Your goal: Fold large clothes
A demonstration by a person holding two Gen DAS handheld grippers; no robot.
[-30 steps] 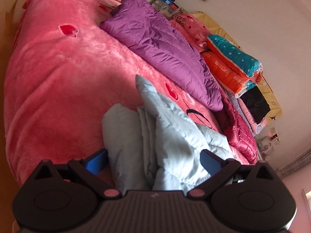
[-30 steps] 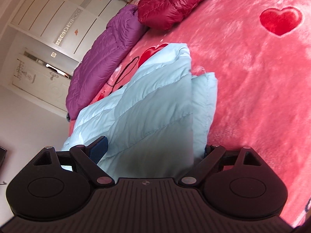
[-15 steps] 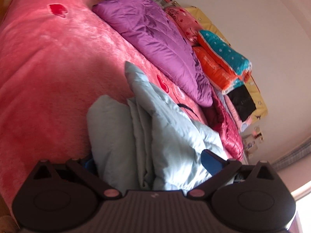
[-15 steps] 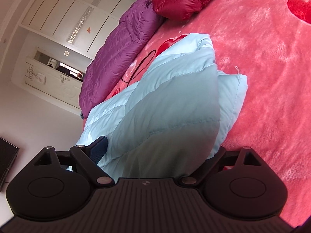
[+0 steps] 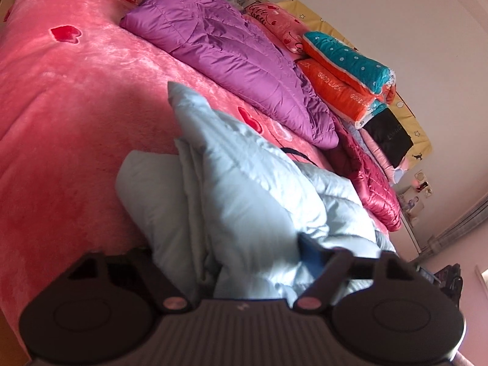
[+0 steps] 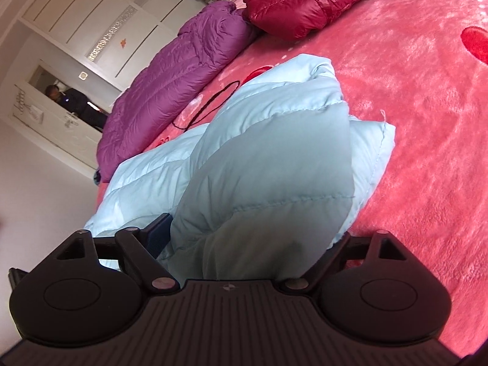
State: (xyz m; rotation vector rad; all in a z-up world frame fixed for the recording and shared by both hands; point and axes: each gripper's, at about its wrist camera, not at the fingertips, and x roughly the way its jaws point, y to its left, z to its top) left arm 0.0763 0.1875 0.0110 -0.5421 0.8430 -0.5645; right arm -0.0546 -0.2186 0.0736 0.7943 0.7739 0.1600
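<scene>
Since a second ago the left tool (image 5: 235,262) has drawn its jaws in around the bunched layers of the pale blue padded jacket (image 5: 244,189); its blue right pad (image 5: 309,254) now presses into the cloth, while the left pad is buried behind the folds, so the grip looks closed on the jacket but that side cannot be seen. The right tool (image 6: 253,244) has shifted a little across the bed, and the jacket (image 6: 268,164) now fills more of its view. Its jaws stand wide with the thick folded edge of the jacket between them; the left pad (image 6: 158,235) lies against the fabric and the right one is hidden under it, so whether it is clamped I cannot tell.

The jacket lies on the pink plush bedspread (image 5: 76,116) with red hearts, held up in a ridge between the two tools. Beyond it lies a purple quilted coat (image 5: 231,58), with a dark red padded jacket (image 6: 302,0) just beside that. Folded blankets (image 5: 344,70) are stacked against the wall at the far side of the bed
</scene>
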